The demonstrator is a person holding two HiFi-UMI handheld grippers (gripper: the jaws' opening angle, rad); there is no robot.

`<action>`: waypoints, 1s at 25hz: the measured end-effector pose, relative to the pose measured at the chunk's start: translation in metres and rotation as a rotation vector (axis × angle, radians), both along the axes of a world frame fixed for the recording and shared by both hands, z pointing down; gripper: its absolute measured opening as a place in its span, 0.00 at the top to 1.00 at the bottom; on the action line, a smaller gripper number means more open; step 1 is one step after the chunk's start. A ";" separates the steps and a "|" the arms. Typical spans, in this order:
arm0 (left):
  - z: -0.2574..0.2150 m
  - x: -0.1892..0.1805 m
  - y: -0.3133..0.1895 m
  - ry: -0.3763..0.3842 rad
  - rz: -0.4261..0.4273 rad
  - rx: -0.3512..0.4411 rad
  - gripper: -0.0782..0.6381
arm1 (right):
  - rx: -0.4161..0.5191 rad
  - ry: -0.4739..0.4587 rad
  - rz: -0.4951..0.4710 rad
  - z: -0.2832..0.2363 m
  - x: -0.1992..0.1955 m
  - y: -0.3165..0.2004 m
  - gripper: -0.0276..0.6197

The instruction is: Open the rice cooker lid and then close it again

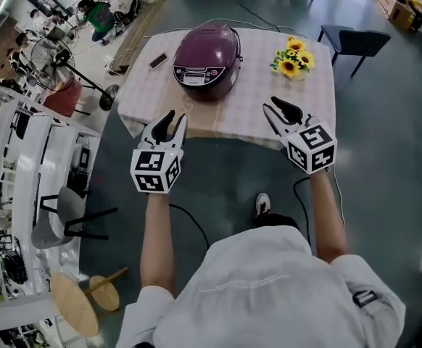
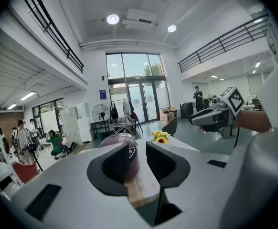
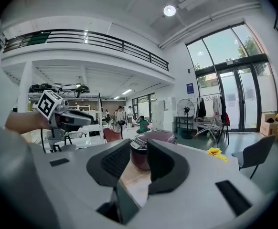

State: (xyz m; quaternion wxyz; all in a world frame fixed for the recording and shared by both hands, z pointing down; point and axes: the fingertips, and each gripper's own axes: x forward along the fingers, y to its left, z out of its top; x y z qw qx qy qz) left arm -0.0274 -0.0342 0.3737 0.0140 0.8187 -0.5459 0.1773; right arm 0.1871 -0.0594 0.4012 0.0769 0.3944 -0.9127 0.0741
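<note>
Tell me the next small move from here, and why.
Probably bring the right gripper forward over the edge of the cloth-covered table, toward the front of the rounded purple rice cooker. Its lid is shut, and this gripper and the left gripper both hang short of the table, jaws apart and empty.

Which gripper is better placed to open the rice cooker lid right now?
Left, probably. The left gripper sits nearer the closed rice cooker, almost in line with its front; the right gripper is off toward the sunflowers. Both are open and empty.
</note>
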 end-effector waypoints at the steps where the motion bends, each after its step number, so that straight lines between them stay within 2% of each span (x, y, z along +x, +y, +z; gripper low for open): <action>1: 0.001 0.004 -0.008 -0.002 -0.001 -0.003 0.72 | -0.004 0.001 -0.003 0.002 0.003 -0.007 0.77; 9: 0.016 0.024 -0.058 -0.025 -0.023 -0.047 0.72 | -0.037 0.002 -0.036 0.016 0.020 -0.053 0.78; 15: 0.034 0.029 -0.088 -0.041 -0.045 -0.101 0.72 | -0.053 -0.001 -0.068 0.026 0.013 -0.080 0.79; 25: 0.065 0.019 -0.139 0.004 -0.082 -0.154 0.72 | -0.098 0.044 -0.083 0.049 0.002 -0.112 0.79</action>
